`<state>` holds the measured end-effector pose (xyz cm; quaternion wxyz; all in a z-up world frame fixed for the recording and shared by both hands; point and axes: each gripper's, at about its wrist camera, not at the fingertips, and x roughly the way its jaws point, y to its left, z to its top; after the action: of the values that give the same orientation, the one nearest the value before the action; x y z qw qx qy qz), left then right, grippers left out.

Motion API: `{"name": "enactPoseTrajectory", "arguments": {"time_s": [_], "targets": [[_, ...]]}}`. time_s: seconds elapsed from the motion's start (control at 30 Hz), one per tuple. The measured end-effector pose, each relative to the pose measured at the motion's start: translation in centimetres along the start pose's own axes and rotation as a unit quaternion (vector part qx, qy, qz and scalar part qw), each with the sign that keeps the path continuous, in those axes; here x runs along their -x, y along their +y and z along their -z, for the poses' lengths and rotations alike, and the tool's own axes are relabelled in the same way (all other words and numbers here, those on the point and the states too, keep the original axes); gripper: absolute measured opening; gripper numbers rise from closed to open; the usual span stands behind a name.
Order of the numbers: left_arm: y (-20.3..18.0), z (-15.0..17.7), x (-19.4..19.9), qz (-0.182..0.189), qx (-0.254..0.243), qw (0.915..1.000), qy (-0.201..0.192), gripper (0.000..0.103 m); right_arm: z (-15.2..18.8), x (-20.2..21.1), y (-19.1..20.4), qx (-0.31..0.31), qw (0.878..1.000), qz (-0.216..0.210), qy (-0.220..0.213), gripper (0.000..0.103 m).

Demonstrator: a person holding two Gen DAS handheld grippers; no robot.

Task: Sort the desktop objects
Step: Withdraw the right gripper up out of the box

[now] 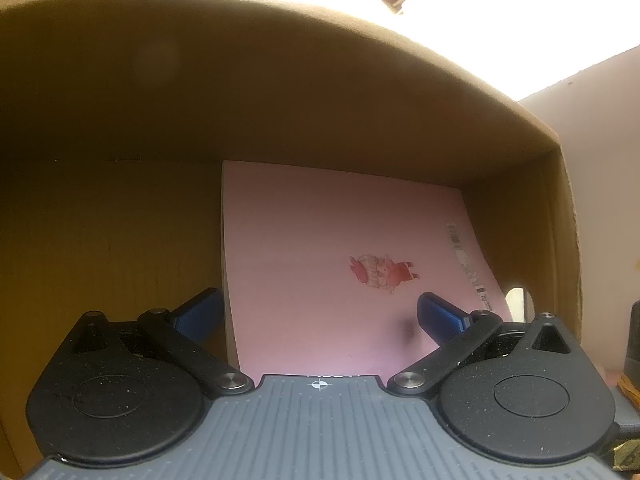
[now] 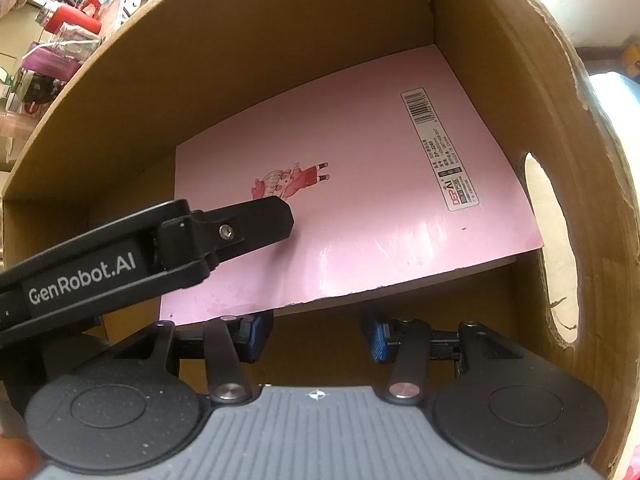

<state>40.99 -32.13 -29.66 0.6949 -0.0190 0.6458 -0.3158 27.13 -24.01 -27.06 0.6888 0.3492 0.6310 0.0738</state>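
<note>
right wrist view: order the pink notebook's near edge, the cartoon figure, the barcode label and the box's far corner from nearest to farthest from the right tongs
1. Pink notebook near edge, just above the right tongs.
2. Cartoon figure, mid-cover, left.
3. Barcode label, further up, right.
4. Cardboard box far corner, top right.

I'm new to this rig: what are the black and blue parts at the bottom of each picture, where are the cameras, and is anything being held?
Each picture comes from a camera on a hand-held gripper, looking along its jaws. The left gripper and right gripper both point into a cardboard box. A pink notebook lies inside, at the box's right end. Both pairs of jaws stand open with nothing between them. The black arm in the right view is the left gripper reaching over the notebook.
</note>
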Motion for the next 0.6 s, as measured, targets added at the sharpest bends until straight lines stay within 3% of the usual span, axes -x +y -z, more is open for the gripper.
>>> {"name": "enactPoseTrajectory", "arguments": {"time_s": [0.6], "targets": [[-1.1,-1.1,-1.6,-0.007,0.006,0.9999,-0.01,0.103,2.9,-0.3,1.1,-0.003,0.999,0.02,-0.026,0.052]]}}
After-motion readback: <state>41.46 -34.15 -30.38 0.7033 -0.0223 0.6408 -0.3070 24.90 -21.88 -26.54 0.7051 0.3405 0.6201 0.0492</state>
